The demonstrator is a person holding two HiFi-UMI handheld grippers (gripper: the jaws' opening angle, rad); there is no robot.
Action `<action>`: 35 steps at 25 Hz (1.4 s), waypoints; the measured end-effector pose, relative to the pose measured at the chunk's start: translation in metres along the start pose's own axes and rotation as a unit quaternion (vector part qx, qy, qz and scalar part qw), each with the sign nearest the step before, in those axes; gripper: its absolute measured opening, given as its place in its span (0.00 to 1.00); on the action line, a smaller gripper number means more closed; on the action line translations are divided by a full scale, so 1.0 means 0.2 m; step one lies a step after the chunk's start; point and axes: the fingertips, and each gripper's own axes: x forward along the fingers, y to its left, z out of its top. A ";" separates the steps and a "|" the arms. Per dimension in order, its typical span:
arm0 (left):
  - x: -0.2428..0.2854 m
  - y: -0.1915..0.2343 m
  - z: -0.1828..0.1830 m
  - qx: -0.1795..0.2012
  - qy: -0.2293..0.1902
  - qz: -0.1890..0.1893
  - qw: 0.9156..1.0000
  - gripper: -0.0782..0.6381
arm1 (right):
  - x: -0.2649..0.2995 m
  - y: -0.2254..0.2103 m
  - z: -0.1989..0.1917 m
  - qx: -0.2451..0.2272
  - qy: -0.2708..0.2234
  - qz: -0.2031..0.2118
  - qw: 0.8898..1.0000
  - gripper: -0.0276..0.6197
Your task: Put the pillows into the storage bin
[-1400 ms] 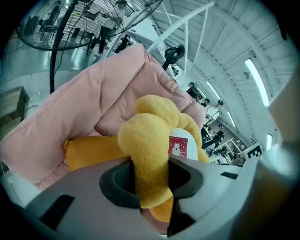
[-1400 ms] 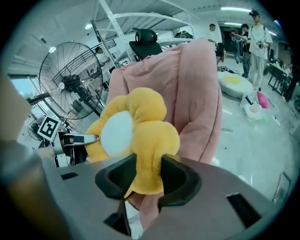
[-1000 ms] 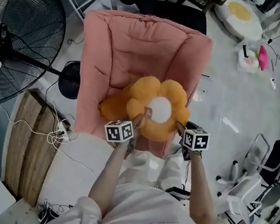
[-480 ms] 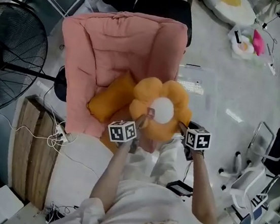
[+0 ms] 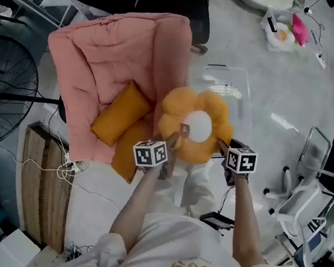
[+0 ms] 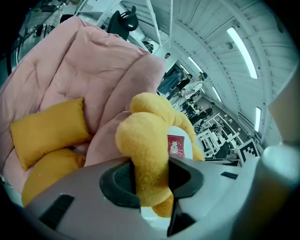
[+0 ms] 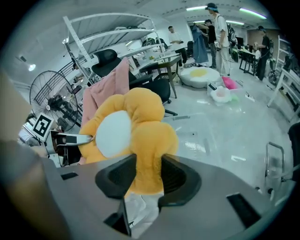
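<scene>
1. The person held a flower-shaped orange plush pillow with a round white centre (image 5: pixel 195 127) up in the air, just in front of the body, between the two grippers.
2. The left gripper (image 6: pixel 151 180) was clamped on one orange petal at the left side of this pillow. The plush was squeezed thin between its two dark pads.
3. The right gripper (image 7: pixel 149 174) was pinching a petal at the right side in the same way, and the plush bulged out above its jaws.
4. A small red label (image 6: pixel 176 146) showed on the pillow's white centre, close to the left gripper.
5. The flower pillow hung just to the right of a pink quilted armchair (image 5: pixel 115 62), above the near part of a clear plastic storage bin (image 5: pixel 224 67). The bin stood on the grey floor, right of the armchair.
6. A plain orange rectangular pillow (image 5: pixel 121 113) lay tilted on the armchair's seat. A second orange pillow (image 5: pixel 126 155) lay nearer, at the seat's near edge, partly behind the left gripper's marker cube.
7. A black floor fan (image 5: pixel 1 96) stood far to the left, and a wooden board (image 5: pixel 41 186) lay on the floor at the near left.
</scene>
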 end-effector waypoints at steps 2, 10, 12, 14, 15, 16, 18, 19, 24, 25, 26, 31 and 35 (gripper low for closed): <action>0.06 -0.05 0.00 0.006 0.004 -0.001 1.000 0.32 | -0.01 -0.08 -0.01 0.010 -0.001 -0.001 1.000 0.29; 0.26 -0.20 -0.07 0.005 0.020 0.003 1.000 0.32 | -0.02 -0.34 -0.06 0.022 0.012 -0.001 1.000 0.29; 0.30 -0.23 -0.09 0.002 0.023 0.006 1.000 0.32 | -0.02 -0.39 -0.07 0.023 0.016 0.002 1.000 0.29; 0.35 -0.26 -0.12 -0.001 0.026 0.009 1.000 0.32 | -0.02 -0.45 -0.08 0.024 0.020 0.003 0.999 0.29; 0.37 -0.27 -0.13 -0.002 0.028 0.010 1.000 0.32 | -0.02 -0.48 -0.09 0.025 0.022 0.003 0.999 0.29; 0.40 -0.29 -0.14 -0.004 0.030 0.011 0.999 0.32 | -0.02 -0.52 -0.09 0.026 0.024 0.003 0.999 0.29; 0.46 -0.33 -0.16 -0.005 0.033 0.013 0.999 0.32 | -0.02 -0.59 -0.10 0.028 0.027 0.004 0.999 0.29; 0.50 -0.34 -0.17 -0.005 0.035 0.013 0.999 0.32 | -0.02 -0.62 -0.10 0.030 0.028 0.004 0.999 0.29; 0.67 -0.40 -0.21 -0.005 0.051 0.015 0.999 0.32 | 0.02 -0.81 -0.13 0.041 0.037 0.001 0.998 0.29; 0.71 -0.40 -0.22 -0.004 0.055 0.015 0.998 0.32 | 0.03 -0.84 -0.14 0.043 0.040 0.000 0.998 0.29; 0.75 -0.41 -0.23 -0.004 0.058 0.016 0.998 0.32 | 0.05 -0.87 -0.15 0.044 0.042 -0.002 0.998 0.29; 0.93 -0.40 -0.30 -0.005 0.070 0.018 0.997 0.33 | 0.14 -1.03 -0.21 0.052 0.050 -0.007 0.997 0.30; 1.03 -0.35 -0.38 -0.010 0.084 0.026 0.996 0.33 | 0.23 -1.10 -0.29 0.063 0.061 -0.010 0.996 0.30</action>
